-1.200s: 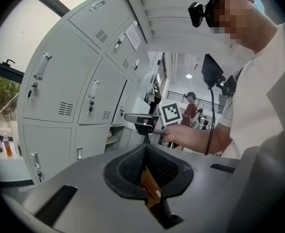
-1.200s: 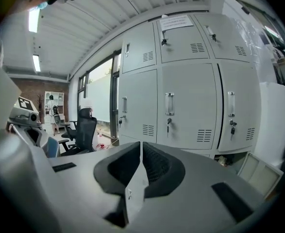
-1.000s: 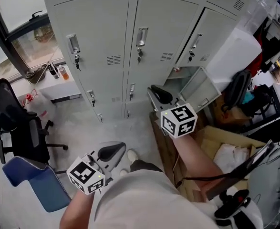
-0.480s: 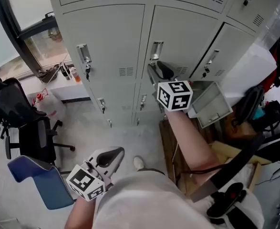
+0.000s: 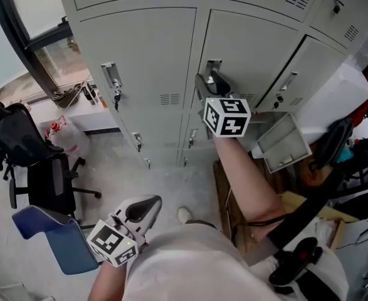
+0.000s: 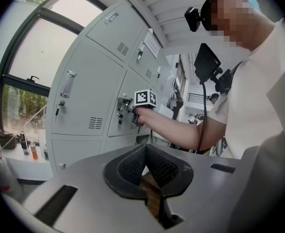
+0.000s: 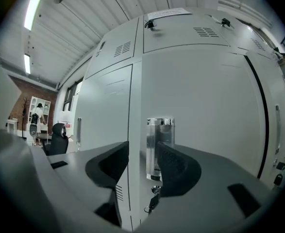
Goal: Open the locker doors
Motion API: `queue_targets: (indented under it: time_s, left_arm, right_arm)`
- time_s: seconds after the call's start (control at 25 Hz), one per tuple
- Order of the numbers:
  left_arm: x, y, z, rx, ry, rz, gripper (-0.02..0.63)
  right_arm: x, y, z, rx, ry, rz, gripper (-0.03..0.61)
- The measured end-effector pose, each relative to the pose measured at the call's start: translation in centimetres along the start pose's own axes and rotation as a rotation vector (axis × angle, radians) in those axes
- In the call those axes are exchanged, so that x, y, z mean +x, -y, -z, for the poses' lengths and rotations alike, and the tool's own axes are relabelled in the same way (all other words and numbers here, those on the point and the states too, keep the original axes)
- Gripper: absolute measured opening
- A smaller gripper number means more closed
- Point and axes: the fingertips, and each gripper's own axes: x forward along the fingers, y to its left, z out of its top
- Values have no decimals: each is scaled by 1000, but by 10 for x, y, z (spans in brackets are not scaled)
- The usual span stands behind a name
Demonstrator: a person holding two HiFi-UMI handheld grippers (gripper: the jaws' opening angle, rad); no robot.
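Grey metal lockers (image 5: pixel 146 49) stand in front of me. The middle door's chrome handle (image 5: pixel 212 66) (image 7: pixel 160 147) shows just ahead of my right gripper (image 5: pixel 209 85) (image 7: pixel 142 165). Its jaws have just been opening and stand open; the handle sits in the gap close to the right pad, and no pad presses on it. The left door's handle (image 5: pixel 110 75) and the right door's handle (image 5: pixel 286 83) are untouched. My left gripper (image 5: pixel 143 207) (image 6: pixel 145 152) hangs low by my body, shut and empty, pointing toward the lockers.
A lower locker door (image 5: pixel 285 144) at the right stands swung open. A black office chair (image 5: pixel 27 168) and a blue chair (image 5: pixel 49 234) are at the left. Bottles (image 5: pixel 89 94) sit on a sill. Bags and cables crowd the right side.
My right gripper rose from the lower lockers to the middle door's handle and opened its jaws. The left gripper shifted only a little.
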Motion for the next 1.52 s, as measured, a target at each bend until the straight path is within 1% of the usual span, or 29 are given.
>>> queue_targets:
  time_s: [0.28, 0.44, 0.68, 1.08, 1.52]
  left_arm:
    - [-1, -4, 0, -1, 3, -11, 11]
    - [-5, -5, 1, -7, 1, -21, 11]
    - [-9, -5, 3, -13, 1, -21, 11]
    - [2, 13, 7, -1, -7, 67, 11]
    - [13, 43, 10, 26, -22, 171, 11]
  right_arm:
    - [11, 4, 3, 14, 1, 42, 141]
    - [15, 2, 8, 15, -21, 37, 140]
    - [7, -1, 9, 7, -24, 44, 132]
    - [-49, -3, 12, -23, -23, 50, 107]
    - [-98, 3, 15, 7, -29, 16, 107]
